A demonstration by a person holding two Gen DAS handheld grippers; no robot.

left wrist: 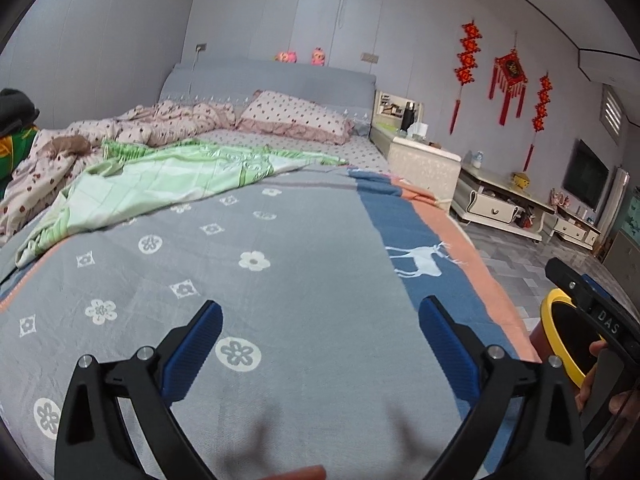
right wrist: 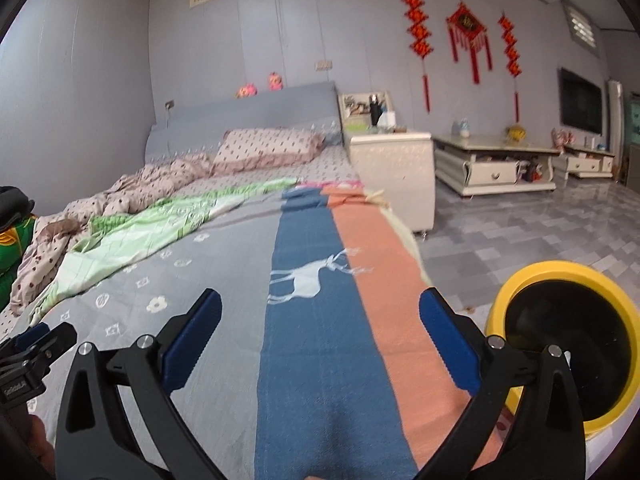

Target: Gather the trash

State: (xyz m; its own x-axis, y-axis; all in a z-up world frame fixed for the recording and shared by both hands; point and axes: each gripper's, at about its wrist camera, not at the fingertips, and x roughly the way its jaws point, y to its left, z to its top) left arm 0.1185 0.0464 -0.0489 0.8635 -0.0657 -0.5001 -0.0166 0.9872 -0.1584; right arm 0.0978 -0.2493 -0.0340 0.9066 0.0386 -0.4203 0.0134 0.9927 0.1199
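Both claws were wide open and holding nothing, hovering over the foot of the bed (right wrist: 224,272). Closest thing was the yellow-rimmed trash bin (right wrist: 560,336), sitting at about 3 o'clock from the right gripper (right wrist: 320,344), just beside its right finger, mouth tipped toward the camera. From the left gripper (left wrist: 320,344) the bin (left wrist: 560,340) was also around 3 o'clock but farther out, so I'd say the right side was nearer. Couldn't spot any actual trash on the blanket (left wrist: 280,264). Farther back, at 12 o'clock, were just the pillow (left wrist: 296,116) and headboard (left wrist: 272,80).

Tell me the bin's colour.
Yellow rim, black inside: the bin shows best in the right wrist view.
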